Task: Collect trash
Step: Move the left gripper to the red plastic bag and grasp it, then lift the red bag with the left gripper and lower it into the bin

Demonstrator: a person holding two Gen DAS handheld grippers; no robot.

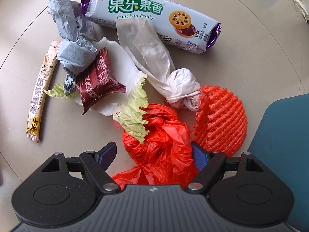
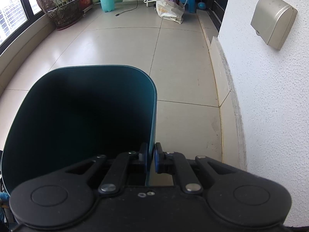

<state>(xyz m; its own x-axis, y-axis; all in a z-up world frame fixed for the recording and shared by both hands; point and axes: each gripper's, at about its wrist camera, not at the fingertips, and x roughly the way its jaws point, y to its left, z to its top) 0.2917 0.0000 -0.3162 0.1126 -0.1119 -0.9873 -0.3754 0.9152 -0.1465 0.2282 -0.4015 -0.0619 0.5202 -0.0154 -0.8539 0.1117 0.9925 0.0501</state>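
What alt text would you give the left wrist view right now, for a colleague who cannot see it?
The open left gripper points down over a red plastic bag lying between its fingers on the tiled floor. Around it lie an orange foam net, cabbage leaf, knotted tissues, a biscuit pack and sachets.

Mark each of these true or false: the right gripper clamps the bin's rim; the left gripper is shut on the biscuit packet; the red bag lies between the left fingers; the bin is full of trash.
1. True: the right gripper is shut on the teal bin's rim.
2. False: the left gripper is open; the biscuit packet lies untouched beyond it.
3. True: the red plastic bag sits between the open fingers.
4. False: the visible part of the bin's inside looks dark and bare.
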